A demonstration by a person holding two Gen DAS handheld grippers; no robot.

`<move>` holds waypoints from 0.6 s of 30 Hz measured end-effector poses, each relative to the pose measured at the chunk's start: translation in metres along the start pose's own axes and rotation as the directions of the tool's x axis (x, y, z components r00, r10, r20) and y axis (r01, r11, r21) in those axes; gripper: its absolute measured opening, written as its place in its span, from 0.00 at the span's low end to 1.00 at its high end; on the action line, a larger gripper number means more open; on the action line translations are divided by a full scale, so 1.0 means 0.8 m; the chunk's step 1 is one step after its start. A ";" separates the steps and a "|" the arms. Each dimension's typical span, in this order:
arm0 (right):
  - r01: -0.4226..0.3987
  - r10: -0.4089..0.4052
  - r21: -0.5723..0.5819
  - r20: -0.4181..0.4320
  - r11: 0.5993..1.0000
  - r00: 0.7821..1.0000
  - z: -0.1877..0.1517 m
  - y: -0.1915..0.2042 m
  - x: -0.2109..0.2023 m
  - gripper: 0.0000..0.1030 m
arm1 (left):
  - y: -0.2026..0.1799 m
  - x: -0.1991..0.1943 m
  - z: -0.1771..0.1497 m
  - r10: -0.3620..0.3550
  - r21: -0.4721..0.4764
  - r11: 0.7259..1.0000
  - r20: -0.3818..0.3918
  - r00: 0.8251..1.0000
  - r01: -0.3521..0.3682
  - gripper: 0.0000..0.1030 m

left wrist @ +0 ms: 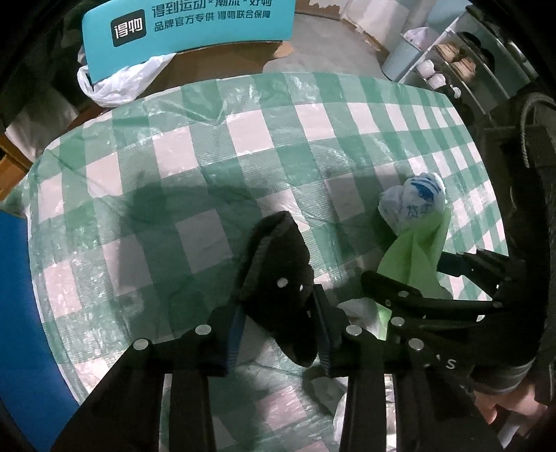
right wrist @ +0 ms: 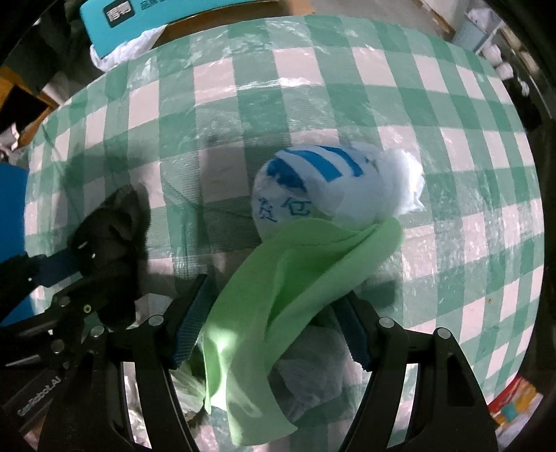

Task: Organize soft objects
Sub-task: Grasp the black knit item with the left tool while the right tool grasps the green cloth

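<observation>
Green-checked tabletop (left wrist: 208, 146), black cloth (left wrist: 278, 264) pinched in left gripper (left wrist: 278, 333) jaws, green cloth (right wrist: 278, 285) between spread right gripper (right wrist: 274, 333) jaws, white bag bundle (right wrist: 312, 180) touching green cloth's far edge, teal box (left wrist: 187, 31) beyond tabletop.

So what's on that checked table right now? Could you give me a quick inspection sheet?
Surface: green-and-white checked tablecloth, wrinkled.
Job's things: black cloth; green cloth; white-and-blue plastic bag, stuffed, beside the green cloth.
Clutter: nothing seen.
Grippers: left gripper clamps the black cloth; right gripper straddles the green cloth, grip unclear.
Cables: nothing seen.
Surroundings: teal box, shelves.
</observation>
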State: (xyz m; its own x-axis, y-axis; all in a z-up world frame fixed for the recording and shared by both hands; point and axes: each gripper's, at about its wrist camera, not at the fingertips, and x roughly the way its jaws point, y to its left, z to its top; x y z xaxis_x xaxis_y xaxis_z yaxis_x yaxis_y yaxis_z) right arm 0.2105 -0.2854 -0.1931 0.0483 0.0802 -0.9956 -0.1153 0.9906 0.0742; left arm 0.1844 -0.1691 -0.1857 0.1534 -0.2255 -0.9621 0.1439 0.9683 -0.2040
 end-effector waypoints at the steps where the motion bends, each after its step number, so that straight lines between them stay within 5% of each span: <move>1: 0.008 -0.008 -0.010 0.005 1.000 1.000 0.001 0.004 0.000 0.64 | 0.002 -0.002 -0.001 0.001 -0.004 1.000 -0.001 1.000 -0.001 0.35; 8: 0.056 -0.052 -0.086 0.041 0.995 0.998 0.005 0.025 -0.001 0.15 | 0.021 -0.014 -0.007 0.017 -0.022 1.000 0.007 1.000 -0.016 0.35; 18: -0.019 0.025 -0.096 0.067 0.995 0.997 -0.005 0.027 -0.026 0.09 | 0.023 -0.045 -0.025 0.034 0.017 0.999 0.039 0.999 -0.035 0.34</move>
State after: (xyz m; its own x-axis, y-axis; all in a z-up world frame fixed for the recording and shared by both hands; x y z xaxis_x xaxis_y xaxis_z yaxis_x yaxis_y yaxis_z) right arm 0.2030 -0.2660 -0.1713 0.1120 0.1127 -0.9873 -0.2111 0.9736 0.0872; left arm 0.1624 -0.1410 -0.1582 0.1963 -0.1964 -0.9607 0.1554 0.9736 -0.1673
